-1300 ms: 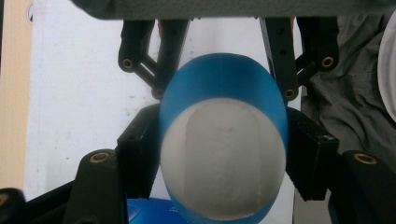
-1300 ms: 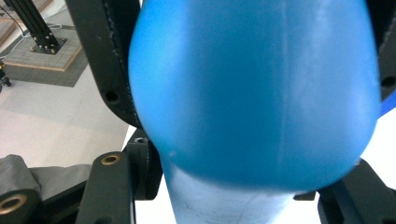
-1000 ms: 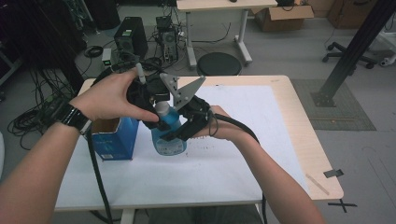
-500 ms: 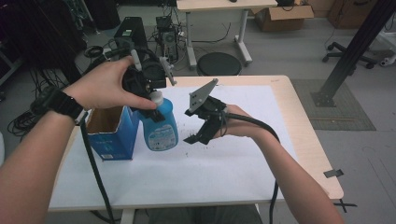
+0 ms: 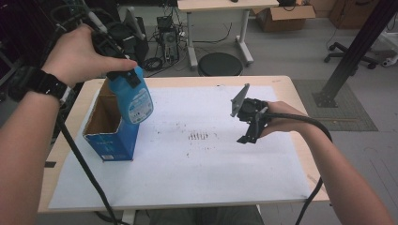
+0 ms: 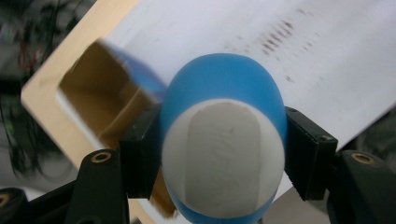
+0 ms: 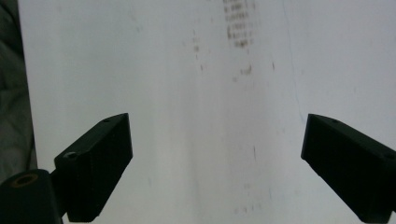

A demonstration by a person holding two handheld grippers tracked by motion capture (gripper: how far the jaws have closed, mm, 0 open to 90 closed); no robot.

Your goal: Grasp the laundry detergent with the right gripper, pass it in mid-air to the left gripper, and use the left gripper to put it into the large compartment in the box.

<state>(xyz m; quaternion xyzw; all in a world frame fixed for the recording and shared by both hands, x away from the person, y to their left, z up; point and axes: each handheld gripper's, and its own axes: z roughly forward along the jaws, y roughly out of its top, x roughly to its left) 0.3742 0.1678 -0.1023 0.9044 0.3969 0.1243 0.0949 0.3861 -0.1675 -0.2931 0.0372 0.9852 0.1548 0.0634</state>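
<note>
A blue bottle (image 5: pixel 133 101) with a white cap hangs in the air above the open blue carton (image 5: pixel 109 129) at the table's left. My left gripper (image 5: pixel 123 76) is shut on the bottle's neck. The left gripper view looks down on the white cap (image 6: pixel 223 158) pinched between both black jaws, with the carton's brown inside (image 6: pixel 100 102) below and to the left. My right gripper (image 5: pixel 249 131) stands open and holds nothing over the white sheet (image 5: pixel 206 154) at the right; in the right gripper view its gripper (image 7: pixel 217 163) has its jaws wide apart over bare paper.
The white sheet (image 7: pixel 210 70) carries small dark marks (image 5: pixel 201 136) near its middle. The wooden table edge (image 5: pixel 300 98) runs close to the right hand. Beyond the table are a round black stool (image 5: pixel 219 63), computer gear and cables (image 5: pixel 162 42).
My left gripper has lifted the bottle up and left, off the table to above the carton. The right gripper let go of it, drew away to the right and opened.
</note>
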